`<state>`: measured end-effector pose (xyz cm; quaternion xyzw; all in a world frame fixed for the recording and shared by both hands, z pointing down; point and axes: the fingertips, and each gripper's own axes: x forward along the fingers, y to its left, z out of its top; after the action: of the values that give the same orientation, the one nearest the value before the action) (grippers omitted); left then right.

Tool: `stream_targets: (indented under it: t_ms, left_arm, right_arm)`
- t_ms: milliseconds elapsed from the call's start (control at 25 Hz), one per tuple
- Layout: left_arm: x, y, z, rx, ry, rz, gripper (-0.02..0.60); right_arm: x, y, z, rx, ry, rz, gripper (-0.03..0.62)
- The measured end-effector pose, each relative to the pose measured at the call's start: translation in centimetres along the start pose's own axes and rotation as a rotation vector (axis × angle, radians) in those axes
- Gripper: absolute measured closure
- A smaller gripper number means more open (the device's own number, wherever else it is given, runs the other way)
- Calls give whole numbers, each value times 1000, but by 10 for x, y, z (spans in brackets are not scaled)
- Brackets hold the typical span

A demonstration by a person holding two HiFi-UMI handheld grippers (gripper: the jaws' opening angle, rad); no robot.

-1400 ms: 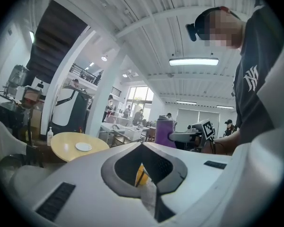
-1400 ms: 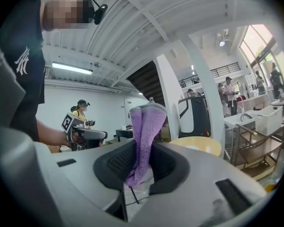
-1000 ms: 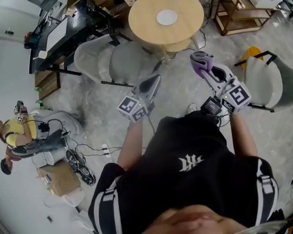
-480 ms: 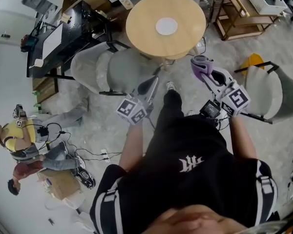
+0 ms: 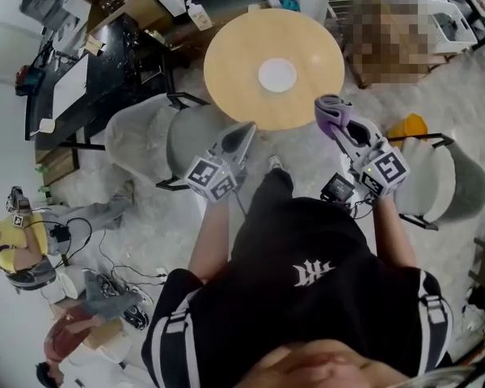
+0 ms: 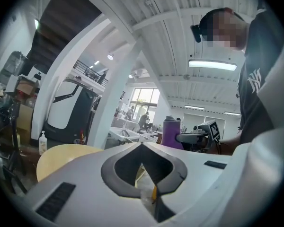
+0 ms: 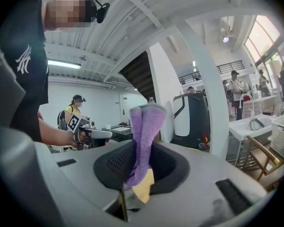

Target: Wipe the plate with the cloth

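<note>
While the plate (image 5: 276,74) lies on the bench (image 5: 230,51) at upper centre, right claw (image 5: 341,124) clamps the cloth (image 5: 327,104) and left claw (image 5: 247,132) is closed, empty.

A round table (image 5: 234,63) with a pale wooden top stood on a mottled grey floor (image 5: 477,87). One thing lay on it, which from the distant head view seemed to be a small white plate (image 5: 276,74). It sat near the middle of the top, well apart from the rim.

One plate (image 5: 276,74), one cloth (image 5: 332,108), one table (image 5: 230,59)
</note>
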<state>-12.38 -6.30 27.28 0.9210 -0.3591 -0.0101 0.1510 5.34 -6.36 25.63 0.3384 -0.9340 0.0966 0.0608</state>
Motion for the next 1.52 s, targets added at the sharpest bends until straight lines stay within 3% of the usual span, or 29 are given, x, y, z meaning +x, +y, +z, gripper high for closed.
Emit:
stream_targets:
  t_ms: [280, 440, 680, 1200, 1520]
  left_arm:
    - [34, 71, 27, -28, 26, -29, 566]
    - [50, 104, 22, 0, 84, -36, 566]
    - [74, 135, 18, -51, 96, -31, 566]
    - [106, 160, 30, -68, 112, 73, 566]
    - [123, 164, 18, -76, 140, 106, 566]
  right_arm:
    - [75, -38, 26, 4, 24, -24, 517]
    - [112, -54, 37, -1, 35, -36, 517]
    - [141, -71, 48, -27, 70, -21, 517]
    - [161, -121, 55, -28, 93, 49, 517]
    - [165, -143, 48, -23, 93, 72, 517]
